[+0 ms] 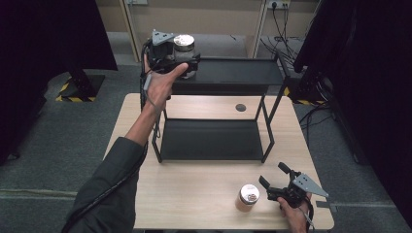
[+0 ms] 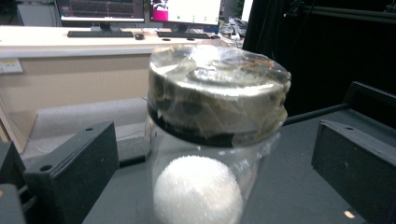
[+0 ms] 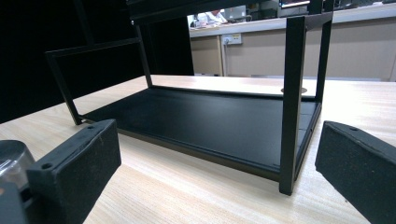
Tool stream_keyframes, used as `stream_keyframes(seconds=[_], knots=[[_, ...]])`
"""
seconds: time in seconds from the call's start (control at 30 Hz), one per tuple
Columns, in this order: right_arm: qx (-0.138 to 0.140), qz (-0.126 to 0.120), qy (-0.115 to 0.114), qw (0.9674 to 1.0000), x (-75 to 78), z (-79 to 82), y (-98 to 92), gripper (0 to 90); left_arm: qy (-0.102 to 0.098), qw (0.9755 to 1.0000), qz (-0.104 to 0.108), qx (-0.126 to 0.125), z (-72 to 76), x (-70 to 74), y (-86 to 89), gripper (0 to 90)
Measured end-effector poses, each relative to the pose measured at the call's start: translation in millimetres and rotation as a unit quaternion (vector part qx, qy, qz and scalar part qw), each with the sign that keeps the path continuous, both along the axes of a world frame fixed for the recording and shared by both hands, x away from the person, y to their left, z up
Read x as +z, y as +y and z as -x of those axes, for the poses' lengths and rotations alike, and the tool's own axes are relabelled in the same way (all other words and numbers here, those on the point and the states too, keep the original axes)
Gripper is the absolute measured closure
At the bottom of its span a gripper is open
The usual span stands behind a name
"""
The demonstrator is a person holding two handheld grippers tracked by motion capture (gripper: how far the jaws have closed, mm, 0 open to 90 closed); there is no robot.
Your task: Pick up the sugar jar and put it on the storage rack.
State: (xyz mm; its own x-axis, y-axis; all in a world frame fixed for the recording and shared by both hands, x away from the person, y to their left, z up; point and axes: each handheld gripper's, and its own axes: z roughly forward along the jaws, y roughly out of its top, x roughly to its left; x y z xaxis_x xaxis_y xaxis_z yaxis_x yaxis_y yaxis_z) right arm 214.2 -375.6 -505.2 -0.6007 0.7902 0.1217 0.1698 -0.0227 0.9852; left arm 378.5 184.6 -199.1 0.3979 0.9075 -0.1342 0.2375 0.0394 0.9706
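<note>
A person's left hand holds the left tool [image 1: 187, 62] up at the top shelf [image 1: 233, 73] of a black two-tier rack standing on a pale wooden desk [image 1: 194, 194]. A clear jar [image 1: 184, 51] with a foil-wrapped lid stands on that shelf near its left end. In the left gripper view the jar [image 2: 215, 135] sits between the two black jaws, which stand wide apart with a gap on either side, so neither pad presses the glass; a white ball [image 2: 198, 191] lies inside it. Whether the jar's base rests fully on the shelf cannot be told from these angles, since its lower part is cut off.

The right tool [image 1: 274, 179] lies low at the desk's near right corner, held by the right hand, its jaws spread and nothing between them. A second jar [image 1: 247, 196] stands on the desk just to its left. The right gripper view looks along the desk at the rack's lower shelf [image 3: 201, 121].
</note>
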Motion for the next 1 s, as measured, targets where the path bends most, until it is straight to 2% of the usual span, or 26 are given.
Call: stream_keyframes(seconds=[0.13,0.5,0.67,1.0], knots=[[0.000,-0.001,0.000,1.0000,-0.1,0.0,-0.1,0.4,0.000,1.0000,-0.002,0.001,8.0,-2.1,-0.4,0.2],[0.001,0.000,0.000,1.0000,0.0,0.0,-0.2,0.4,-0.012,0.9997,0.004,-0.021,35.1,-6.9,2.5,1.0],[0.000,-0.001,0.001,1.0000,-0.1,-0.1,-0.3,0.4,-0.025,0.9991,0.000,-0.033,51.7,-8.9,-0.6,1.1],[0.000,0.000,0.000,1.0000,0.1,0.3,-0.5,0.4,-0.028,0.9976,0.018,-0.061,77.3,-21.5,0.8,1.1]])
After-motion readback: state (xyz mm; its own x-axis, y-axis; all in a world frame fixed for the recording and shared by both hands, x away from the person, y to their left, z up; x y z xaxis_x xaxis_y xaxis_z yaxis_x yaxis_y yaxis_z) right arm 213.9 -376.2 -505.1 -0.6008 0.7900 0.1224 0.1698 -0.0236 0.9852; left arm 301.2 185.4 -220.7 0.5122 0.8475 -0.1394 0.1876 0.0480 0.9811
